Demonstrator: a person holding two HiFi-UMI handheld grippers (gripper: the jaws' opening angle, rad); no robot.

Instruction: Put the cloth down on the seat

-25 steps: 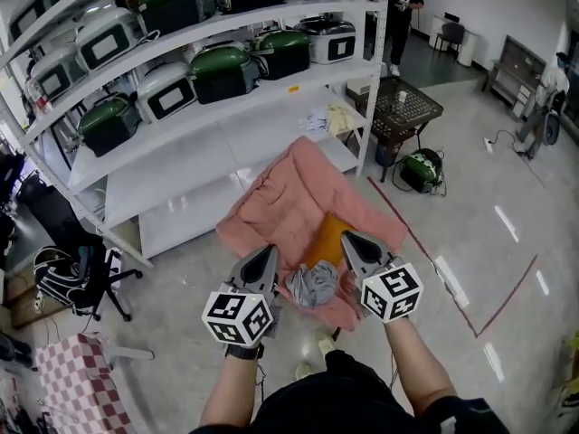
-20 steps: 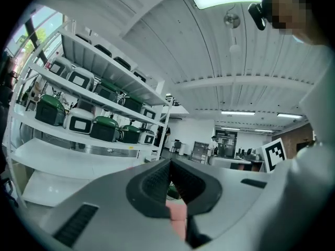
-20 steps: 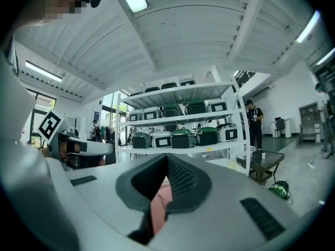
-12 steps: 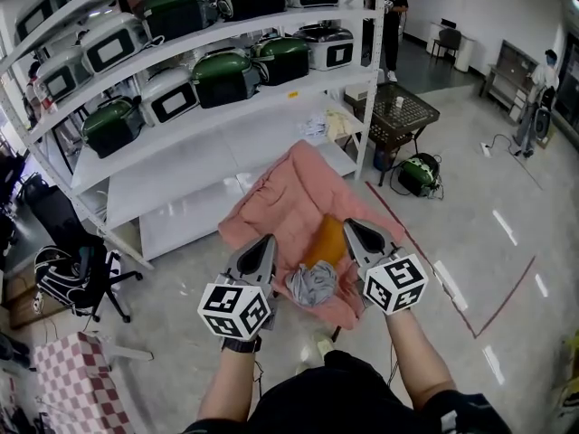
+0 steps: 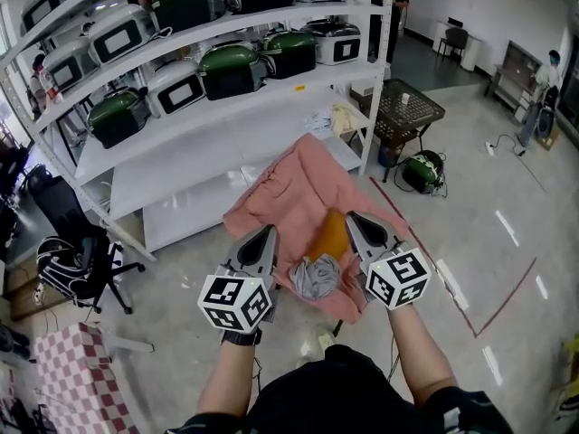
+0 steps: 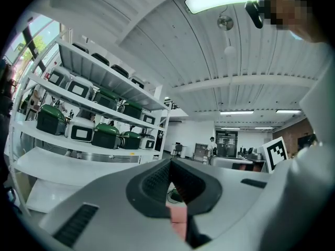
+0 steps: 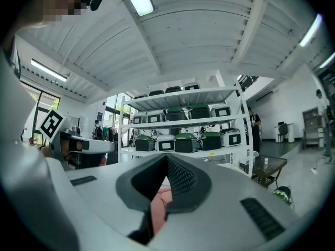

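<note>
A pink cloth lies draped over a seat, whose orange surface shows through a gap. A crumpled grey cloth sits on the near part. My left gripper is at the pink cloth's left edge and my right gripper at its right edge, with the grey bundle between them. Both point level. In the left gripper view the jaws are closed with pink cloth in the gap. The right gripper view shows the same: shut jaws with pink cloth between them.
White shelving with green and white cookers stands just beyond the seat. A black office chair and a checked cloth are at the left. A wire-top table and a green cooker on the floor are at the right.
Both grippers have risen a little together, still closed at the pink cloth's edges. The grey bundle and the seat have kept their places.
</note>
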